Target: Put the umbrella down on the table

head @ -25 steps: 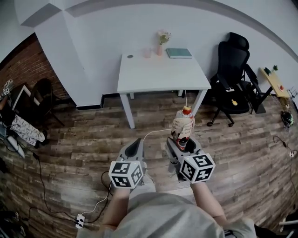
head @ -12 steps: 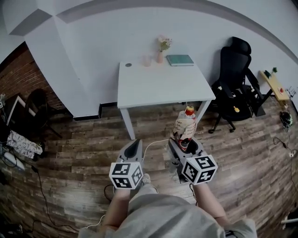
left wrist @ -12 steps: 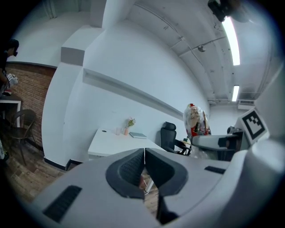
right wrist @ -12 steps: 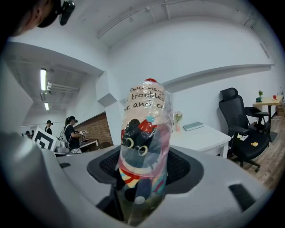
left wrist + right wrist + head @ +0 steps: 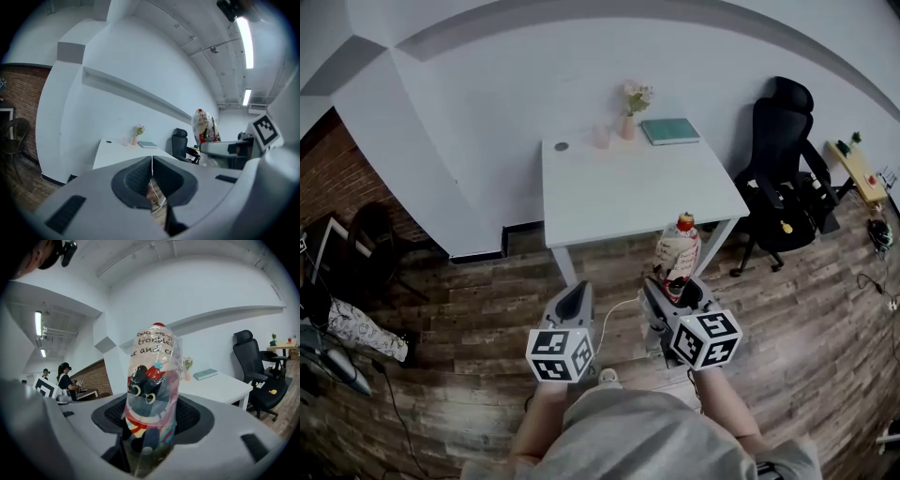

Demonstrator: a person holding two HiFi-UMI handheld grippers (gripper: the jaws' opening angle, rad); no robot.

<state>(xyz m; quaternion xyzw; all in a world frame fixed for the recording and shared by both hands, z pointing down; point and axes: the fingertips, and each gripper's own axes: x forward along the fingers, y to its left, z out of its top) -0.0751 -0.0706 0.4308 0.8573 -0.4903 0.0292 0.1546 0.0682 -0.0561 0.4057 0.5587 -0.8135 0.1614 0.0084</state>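
In the head view, a brick wall stands at 9 o'clock, above a wooden plank floor. The left gripper is low in the picture, near 7 o'clock, and it points up toward the table. In the left gripper view, the jaws of this gripper are pressed together with nothing between them. Only a thin white cable on the floor shows through the small gap under them.

The white table stands at 12 o'clock, against the white wall. On its far edge there are a small dark round thing, a pink cup, a vase with flowers and a teal book, in this order from left to right.

The right gripper is just beside the left one, near 5 o'clock. Its jaws are clamped on the lower part of a folded umbrella that is wrapped in a clear plastic sleeve. The umbrella stands upright over the floor, in front of the near right corner of the table and apart from it. In the right gripper view, the umbrella shows a black cartoon cat and some print, and the right gripper holds it from both sides.

A black office chair stands at 2 o'clock, to the right of the table.
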